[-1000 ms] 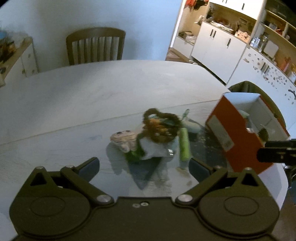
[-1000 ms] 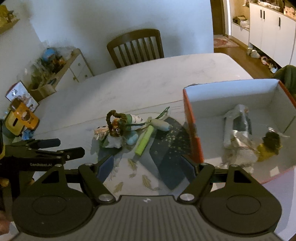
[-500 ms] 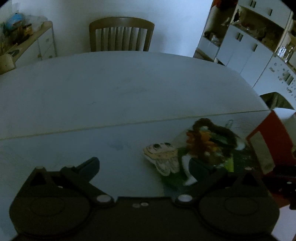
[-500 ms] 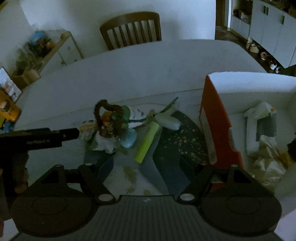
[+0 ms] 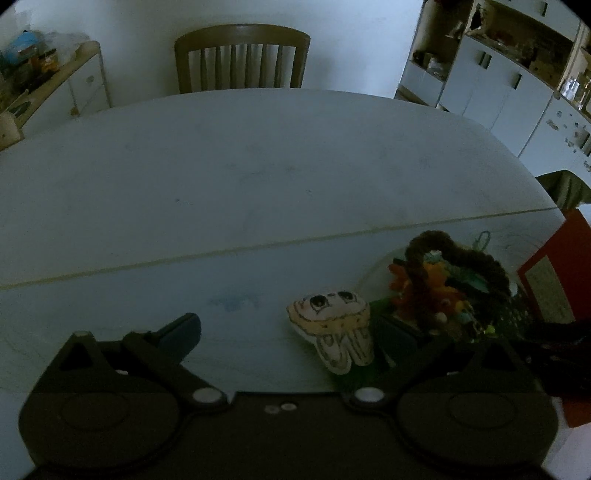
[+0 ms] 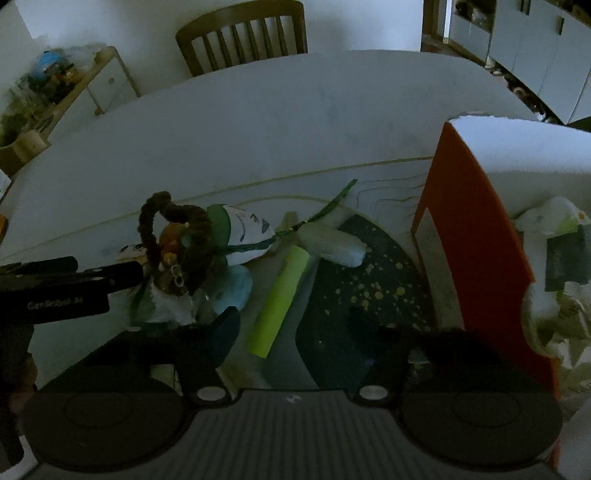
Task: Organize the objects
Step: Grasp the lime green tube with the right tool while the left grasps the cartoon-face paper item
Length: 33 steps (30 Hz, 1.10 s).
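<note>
Moved closer to toy pile near tabletop's right edge, beside box; both jaws wide apart, holding nothing.

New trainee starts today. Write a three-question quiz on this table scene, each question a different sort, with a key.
1. True or false: the left gripper is shut on the tooth-shaped cutout.
2. The lime green tube lies: A) inside the orange box; B) on the table beside the box; C) on the chair.
3. Fill in: the right gripper is ____.

Key: 1 false, it is open. 2 B. 3 open.
</note>
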Each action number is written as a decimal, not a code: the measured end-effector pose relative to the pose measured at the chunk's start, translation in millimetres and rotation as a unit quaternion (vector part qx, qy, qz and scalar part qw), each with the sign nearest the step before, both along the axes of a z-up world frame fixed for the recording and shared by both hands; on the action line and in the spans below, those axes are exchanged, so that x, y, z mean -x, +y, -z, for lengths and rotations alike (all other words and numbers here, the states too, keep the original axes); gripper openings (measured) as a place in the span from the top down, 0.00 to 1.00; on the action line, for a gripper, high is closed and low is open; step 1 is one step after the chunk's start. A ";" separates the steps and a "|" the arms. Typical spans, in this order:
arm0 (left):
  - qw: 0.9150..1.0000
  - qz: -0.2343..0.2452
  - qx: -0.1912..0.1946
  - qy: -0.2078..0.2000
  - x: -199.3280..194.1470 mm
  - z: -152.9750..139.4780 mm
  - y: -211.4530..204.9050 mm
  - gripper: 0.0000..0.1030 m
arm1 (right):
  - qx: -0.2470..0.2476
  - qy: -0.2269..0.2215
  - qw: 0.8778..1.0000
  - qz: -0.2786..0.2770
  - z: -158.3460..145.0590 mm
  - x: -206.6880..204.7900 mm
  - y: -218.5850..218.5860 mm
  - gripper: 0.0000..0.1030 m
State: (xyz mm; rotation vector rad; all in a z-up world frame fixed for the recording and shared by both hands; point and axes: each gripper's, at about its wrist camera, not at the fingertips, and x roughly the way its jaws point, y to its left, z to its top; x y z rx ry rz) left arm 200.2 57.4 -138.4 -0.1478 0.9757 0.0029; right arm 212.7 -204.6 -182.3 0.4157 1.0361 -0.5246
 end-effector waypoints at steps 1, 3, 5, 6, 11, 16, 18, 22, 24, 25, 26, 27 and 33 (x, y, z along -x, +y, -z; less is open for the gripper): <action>1.000 0.003 0.002 0.001 0.6 1.0 -0.6 0.08 | -0.001 0.002 1.000 0.002 1.8 -2.1 -1.2 0.45; 1.000 0.007 -0.001 0.002 1.8 3.1 -2.8 0.13 | -0.001 0.003 1.000 0.004 4.4 -5.1 -2.8 0.49; 1.000 0.013 -0.002 0.003 0.2 6.0 -4.4 0.18 | -0.001 0.005 1.000 0.004 6.7 -8.0 -3.8 0.52; 1.000 0.015 0.000 0.004 0.9 7.1 -5.9 0.22 | 0.001 0.008 1.000 0.004 7.7 -9.0 -3.7 0.53; 1.000 0.018 0.001 0.006 3.7 10.5 -8.9 0.40 | 0.004 0.016 1.000 0.007 12.9 -14.2 -2.7 0.59; 1.000 0.030 0.005 0.001 4.3 11.5 -9.5 0.51 | 0.007 0.026 1.000 0.000 16.2 -16.6 0.9 0.69; 0.999 0.034 0.007 0.001 4.3 11.7 -9.9 0.54 | 0.010 0.028 1.000 -0.003 17.7 -17.3 4.0 0.71; 0.999 0.037 0.021 0.001 0.8 12.7 -6.9 0.71 | 0.015 0.031 0.999 -0.006 18.3 -17.6 5.7 0.83; 0.999 0.035 0.022 0.002 -0.4 11.2 -6.0 0.71 | 0.010 0.030 1.000 -0.001 17.7 -15.9 4.5 0.83; 0.999 0.033 0.021 0.000 0.2 10.0 -5.4 0.72 | 0.004 0.028 1.000 0.000 17.5 -14.6 4.4 0.84; 0.999 0.032 0.024 -0.001 0.2 9.1 -4.2 0.72 | 0.000 0.027 1.000 0.000 17.0 -12.4 4.5 0.84; 0.999 0.032 0.029 -0.001 0.1 8.7 -3.2 0.72 | -0.003 0.026 1.000 0.000 15.8 -10.6 5.3 0.84; 0.998 0.023 0.049 0.011 8.6 3.2 2.7 0.72 | -0.049 0.013 0.999 0.017 10.5 9.4 5.8 0.84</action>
